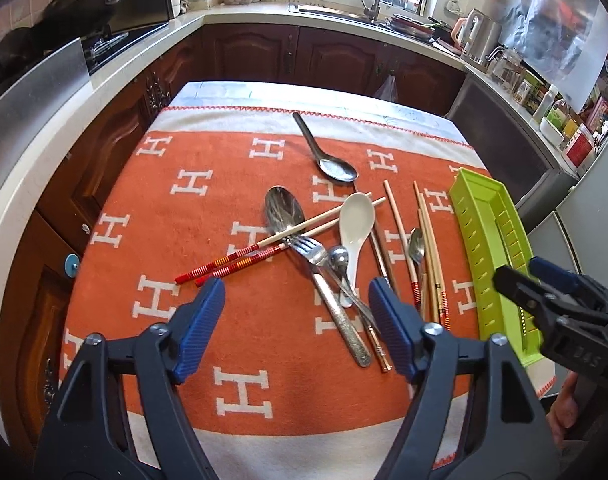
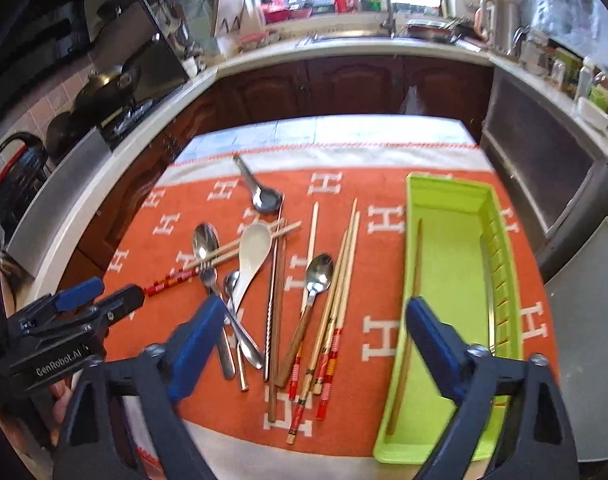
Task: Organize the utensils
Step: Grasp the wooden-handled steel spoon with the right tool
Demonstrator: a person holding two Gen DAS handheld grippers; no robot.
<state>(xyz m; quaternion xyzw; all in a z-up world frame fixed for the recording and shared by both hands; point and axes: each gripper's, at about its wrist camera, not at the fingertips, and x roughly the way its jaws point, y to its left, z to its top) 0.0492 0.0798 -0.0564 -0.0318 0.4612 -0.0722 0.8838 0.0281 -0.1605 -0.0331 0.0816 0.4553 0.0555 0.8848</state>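
Your left claw (image 1: 297,300) hangs released above the orange cloth (image 1: 151,208) that covers the desk, its blue pads spread wide with nothing pressed between them; the handles of a steel fork (image 1: 324,280) and a white ceramic spoon (image 1: 356,224) lie on the cloth in the gap below. Your right claw (image 2: 312,320) is likewise released and empty, one pad over the jumble of cutlery and the other over the green tray (image 2: 448,264). That tray sits along the right edge of the cloth and already holds one brown chopstick (image 2: 408,332) lying along its left wall; a thin metal piece lies by the slotted right wall, too small to name. The rest of the utensils lie loose on the cloth, left of the tray: a dark spoon (image 1: 328,152) farthest from you and apart from the others, a large steel spoon (image 1: 283,208) crossed by two red-banded chopsticks (image 1: 271,246), the fork and white spoon overlapping beside it, a small steel spoon (image 2: 318,280), and a cluster of wooden chopsticks (image 2: 340,292) just beside the tray. In the right wrist view your left claw appears at the lower left, near the red chopstick tips.
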